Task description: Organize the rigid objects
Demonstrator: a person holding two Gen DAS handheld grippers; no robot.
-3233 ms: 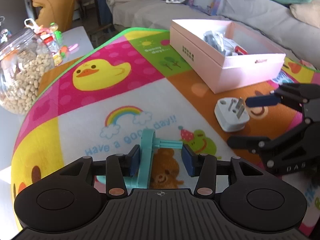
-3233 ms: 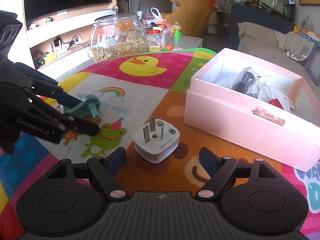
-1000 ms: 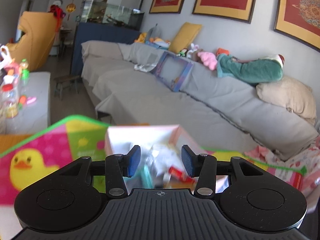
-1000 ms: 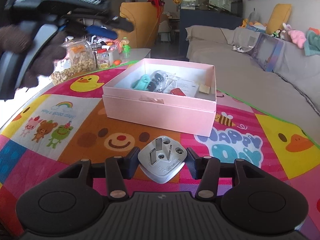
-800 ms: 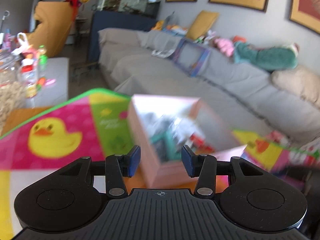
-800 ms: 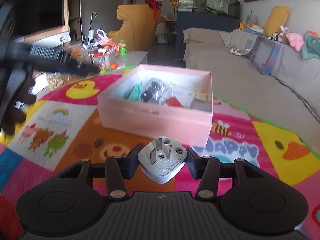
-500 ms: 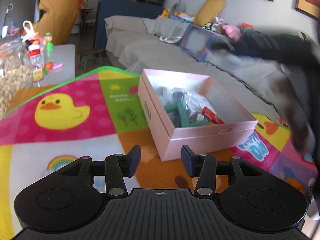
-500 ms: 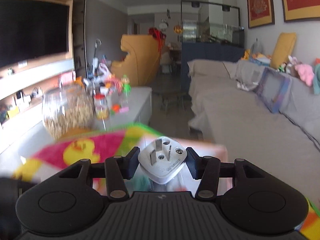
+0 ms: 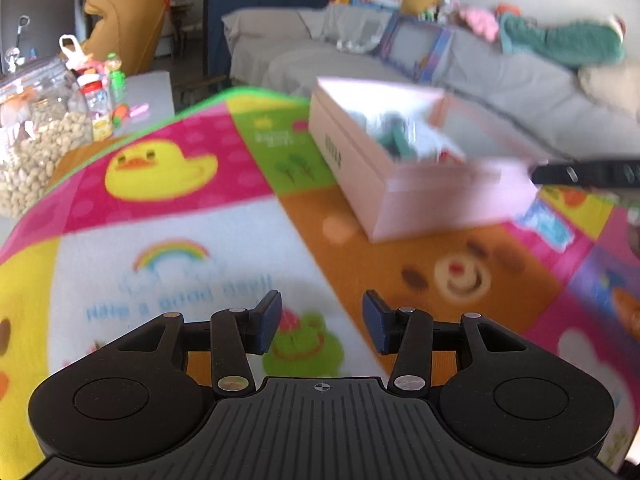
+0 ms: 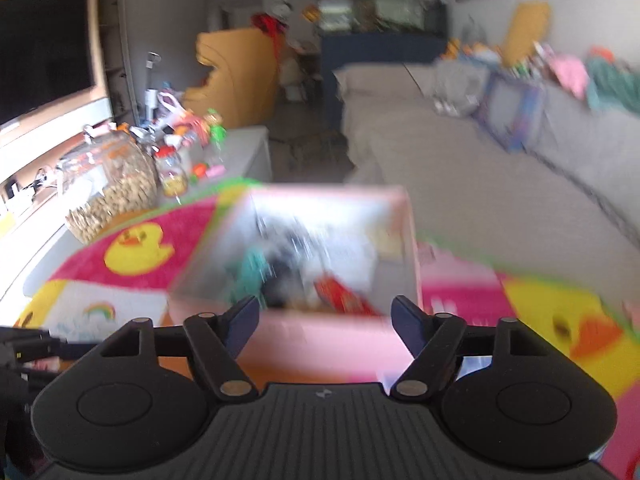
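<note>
In the right wrist view my right gripper point(image 10: 325, 316) hangs over the open pink box point(image 10: 320, 340). Its jaws are opening and nothing is between them. The box's contents are blurred: a teal part point(image 10: 252, 272), a red item point(image 10: 340, 292) and dark and white pieces. I cannot pick out the white plug adapter. My left gripper point(image 9: 320, 320) is open and empty, low over the colourful play mat point(image 9: 180, 240), left of and in front of the pink box point(image 9: 440, 200). One dark finger point(image 9: 588, 174) of the right gripper shows above the box's right end.
A glass jar of nuts point(image 9: 36, 140) and small bottles point(image 9: 100, 100) stand at the mat's far left on a low table. A grey sofa point(image 9: 520, 92) with toys and cushions runs behind the box. An orange chair point(image 10: 236, 80) stands further back.
The white plug adapter has left the right gripper's jaws, which have spread wider above the box. The left gripper has dropped from over the box toward the mat.
</note>
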